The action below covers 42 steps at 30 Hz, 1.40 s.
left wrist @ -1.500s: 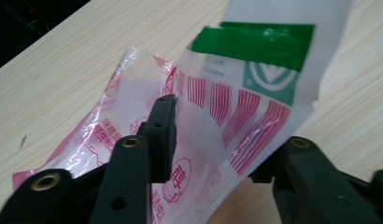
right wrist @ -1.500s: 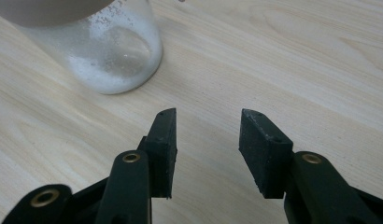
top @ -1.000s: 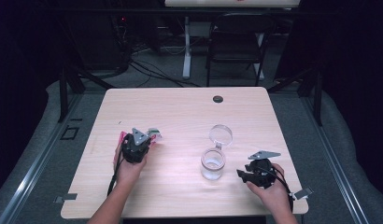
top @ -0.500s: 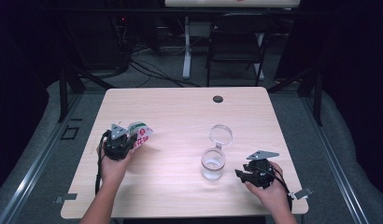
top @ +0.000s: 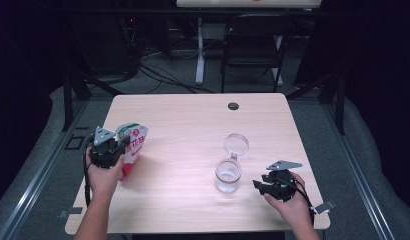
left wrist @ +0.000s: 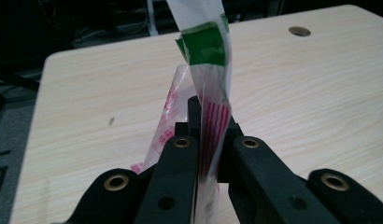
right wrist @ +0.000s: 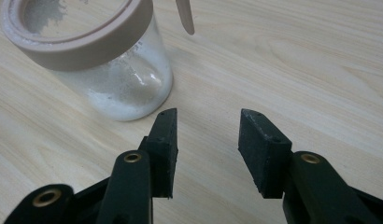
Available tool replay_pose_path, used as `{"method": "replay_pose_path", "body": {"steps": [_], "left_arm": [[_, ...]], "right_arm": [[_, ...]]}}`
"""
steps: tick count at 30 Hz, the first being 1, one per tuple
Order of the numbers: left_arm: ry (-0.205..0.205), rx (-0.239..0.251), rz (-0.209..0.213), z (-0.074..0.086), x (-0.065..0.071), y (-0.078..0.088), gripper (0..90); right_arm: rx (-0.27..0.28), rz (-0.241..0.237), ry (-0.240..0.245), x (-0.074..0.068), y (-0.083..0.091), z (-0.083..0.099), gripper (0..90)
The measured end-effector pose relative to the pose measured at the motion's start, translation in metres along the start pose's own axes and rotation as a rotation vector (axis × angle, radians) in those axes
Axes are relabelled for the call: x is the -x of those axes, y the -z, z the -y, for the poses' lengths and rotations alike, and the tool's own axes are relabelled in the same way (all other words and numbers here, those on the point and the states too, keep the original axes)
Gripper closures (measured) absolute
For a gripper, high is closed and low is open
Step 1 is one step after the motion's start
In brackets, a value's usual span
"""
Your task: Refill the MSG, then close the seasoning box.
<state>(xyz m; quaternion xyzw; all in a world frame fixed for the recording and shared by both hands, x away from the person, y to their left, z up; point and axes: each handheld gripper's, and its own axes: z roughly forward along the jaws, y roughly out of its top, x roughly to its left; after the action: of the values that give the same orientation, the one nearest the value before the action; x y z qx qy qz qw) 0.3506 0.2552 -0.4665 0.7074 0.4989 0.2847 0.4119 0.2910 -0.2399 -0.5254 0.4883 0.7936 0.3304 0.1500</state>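
A clear plastic pouch [top: 131, 145] with red print and a green-and-white top hangs at the table's left, and my left gripper [top: 109, 150] is shut on it. In the left gripper view the pouch [left wrist: 206, 74] rises pinched between the closed jaws, its green band uppermost. A clear glass jar [top: 228, 175] with a beige rim and a hinged lid [top: 236, 144] flipped open stands right of the middle. My right gripper [top: 260, 186] rests on the table just right of the jar, open with nothing in it. In the right gripper view the jar [right wrist: 94, 56] holds some white powder, ahead and left of the right gripper [right wrist: 207, 135].
The wooden table [top: 193, 130] has a round black grommet [top: 233, 106] near its far edge. A dark chair [top: 253, 50] and cables stand on the floor beyond the table.
My left gripper has carried the pouch leftward and upward, away from the jar. The right gripper and the jar have stayed where they were.
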Motion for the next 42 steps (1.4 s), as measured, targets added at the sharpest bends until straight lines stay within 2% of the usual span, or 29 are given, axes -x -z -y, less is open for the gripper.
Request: {"method": "replay_pose_path", "body": {"steps": [3,5,11,16,21,27,29,42], "left_arm": [[-0.022,0.017,-0.032,-0.003,-0.002,0.008,90.0],[-0.023,0.012,-0.032,-0.004,-0.004,0.011,90.0],[-0.007,0.03,-0.021,-0.011,-0.006,0.023,90.0],[-0.021,0.043,0.011,-0.02,-0.002,0.035,90.0],[-0.043,0.032,0.062,-0.027,0.008,0.04,90.0],[-0.084,0.02,0.155,-0.033,0.026,0.04,90.0],[-0.1,0.017,0.173,-0.034,0.033,0.04,90.0],[-0.245,-0.018,0.361,-0.033,0.098,0.027,90.0]], "right_arm": [[0.003,-0.001,-0.007,0.001,0.0,0.001,57.1],[0.011,0.009,-0.008,0.001,0.002,0.001,57.0],[0.033,-0.002,0.002,0.001,0.004,-0.001,56.6],[0.031,0.005,-0.012,0.003,0.004,0.0,55.9],[0.033,0.009,-0.007,0.002,0.004,-0.001,54.6],[0.039,0.015,-0.007,0.002,0.004,-0.001,53.6],[0.036,0.02,-0.004,0.003,0.005,-0.001,53.4],[0.042,0.025,-0.005,0.004,0.004,-0.001,50.1]]}}
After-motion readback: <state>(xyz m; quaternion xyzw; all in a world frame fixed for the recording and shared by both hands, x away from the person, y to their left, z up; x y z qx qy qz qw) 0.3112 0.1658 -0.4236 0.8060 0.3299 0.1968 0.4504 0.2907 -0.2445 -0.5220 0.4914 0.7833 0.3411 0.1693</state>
